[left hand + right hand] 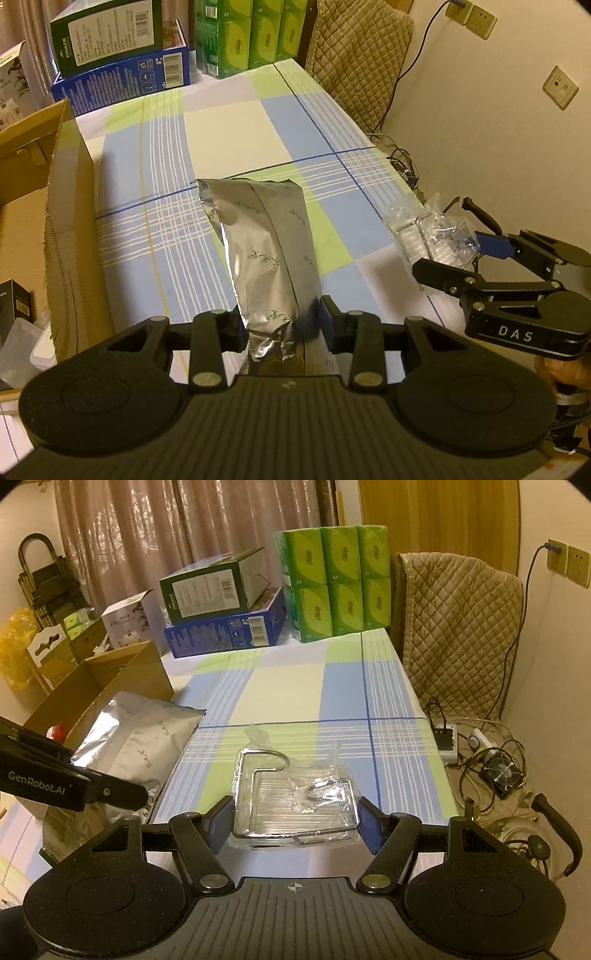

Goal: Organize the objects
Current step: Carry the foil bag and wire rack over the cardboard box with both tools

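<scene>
With the left gripper (pixel 282 325) pinching the silver foil pouch (pixel 264 247) by its crumpled bottom edge at lower centre and the right gripper (pixel 293 821) clamping the plastic-wrapped wire rack (pixel 295 797), either slick wrapper could slip out above the checked tablecloth (pixel 229 122).

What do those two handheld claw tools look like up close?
Both are black. The left gripper and right gripper have jointed linkage arms with silver rivets, blue finger pads, a ribbed base and two round discs. White lettering on the sides reads "DAS" and "GenRobot.AI".
</scene>
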Demonstrator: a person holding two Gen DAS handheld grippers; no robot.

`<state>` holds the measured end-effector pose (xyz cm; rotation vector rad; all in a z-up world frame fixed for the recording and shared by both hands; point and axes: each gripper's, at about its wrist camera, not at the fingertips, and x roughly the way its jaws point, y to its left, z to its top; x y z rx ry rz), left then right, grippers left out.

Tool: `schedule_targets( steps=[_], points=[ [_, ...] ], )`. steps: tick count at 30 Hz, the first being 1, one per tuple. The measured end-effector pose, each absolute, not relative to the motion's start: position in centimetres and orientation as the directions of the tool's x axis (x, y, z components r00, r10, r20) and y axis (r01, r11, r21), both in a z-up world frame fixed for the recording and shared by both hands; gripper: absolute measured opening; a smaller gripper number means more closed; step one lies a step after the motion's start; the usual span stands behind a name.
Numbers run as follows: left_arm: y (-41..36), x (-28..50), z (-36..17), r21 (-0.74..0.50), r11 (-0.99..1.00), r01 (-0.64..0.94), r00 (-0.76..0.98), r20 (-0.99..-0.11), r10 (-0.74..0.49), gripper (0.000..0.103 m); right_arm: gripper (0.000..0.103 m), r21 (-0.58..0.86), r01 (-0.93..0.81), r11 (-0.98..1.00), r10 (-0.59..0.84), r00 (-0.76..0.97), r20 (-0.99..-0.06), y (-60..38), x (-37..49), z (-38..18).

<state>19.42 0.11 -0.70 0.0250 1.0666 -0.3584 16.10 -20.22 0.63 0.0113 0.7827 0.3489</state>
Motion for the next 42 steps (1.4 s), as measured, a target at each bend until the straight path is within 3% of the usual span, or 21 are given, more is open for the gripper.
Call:
schedule_targets(
  steps=[42],
  points=[
    [7.2,14.6,9.5,-0.141,0.963,0.230,0.555,-0.794,-0.249,0.032,0.066,0.171,-0.412,0.895,0.420,0.649,-0.634,-12.9,12.8,8.7]
  ],
)
